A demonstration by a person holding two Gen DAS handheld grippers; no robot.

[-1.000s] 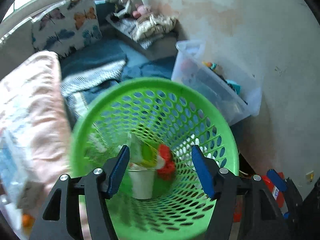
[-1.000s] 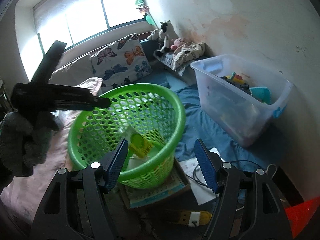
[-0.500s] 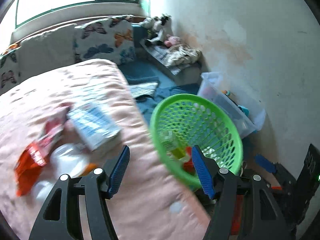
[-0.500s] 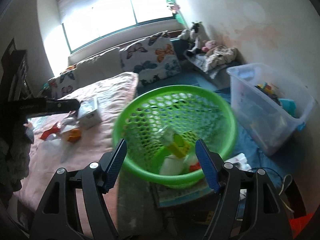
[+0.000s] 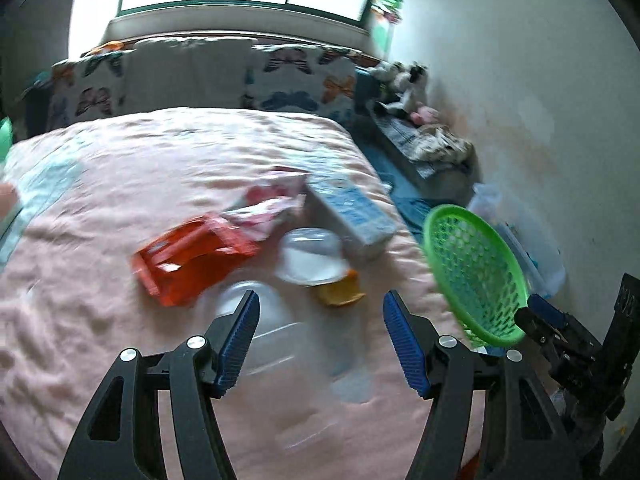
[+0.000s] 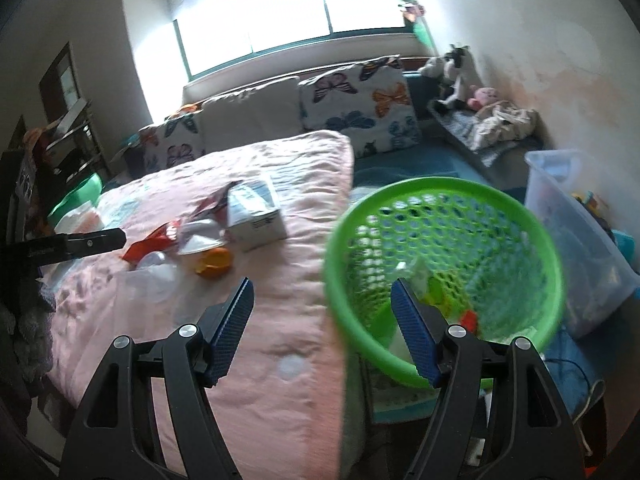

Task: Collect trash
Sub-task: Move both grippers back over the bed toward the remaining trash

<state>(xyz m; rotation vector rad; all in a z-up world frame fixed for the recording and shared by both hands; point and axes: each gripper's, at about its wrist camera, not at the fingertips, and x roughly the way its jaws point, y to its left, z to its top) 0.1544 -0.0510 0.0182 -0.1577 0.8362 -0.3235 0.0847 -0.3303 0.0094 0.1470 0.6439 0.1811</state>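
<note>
Trash lies on the pink bedspread point(image 5: 100, 208): an orange-red wrapper point(image 5: 188, 260), a pink-white packet point(image 5: 268, 204), a white cup point(image 5: 310, 256), an orange piece point(image 5: 340, 292), a blue-white box point(image 5: 352, 212) and a blurred clear plastic bottle point(image 5: 272, 336). My left gripper point(image 5: 320, 340) hangs open above the bottle, holding nothing. A green mesh basket point(image 6: 536, 240) with several pieces of trash inside stands beside the bed. My right gripper point(image 6: 322, 328) is open and empty over the bed's edge, next to the basket. The same box point(image 6: 256, 210) and orange piece point(image 6: 214, 262) show in the right wrist view.
Butterfly pillows point(image 6: 356, 100) line the bed's head under a bright window. A clear storage bin point(image 6: 576, 232) with toys stands against the right wall. Soft toys point(image 6: 456, 68) and crumpled cloth sit on a low shelf. Dark furniture point(image 6: 60, 120) stands at the left.
My left gripper swung from over the basket leftward to above the trash on the bed. The right gripper also swung left, bringing the bed into view and shifting the basket to its right.
</note>
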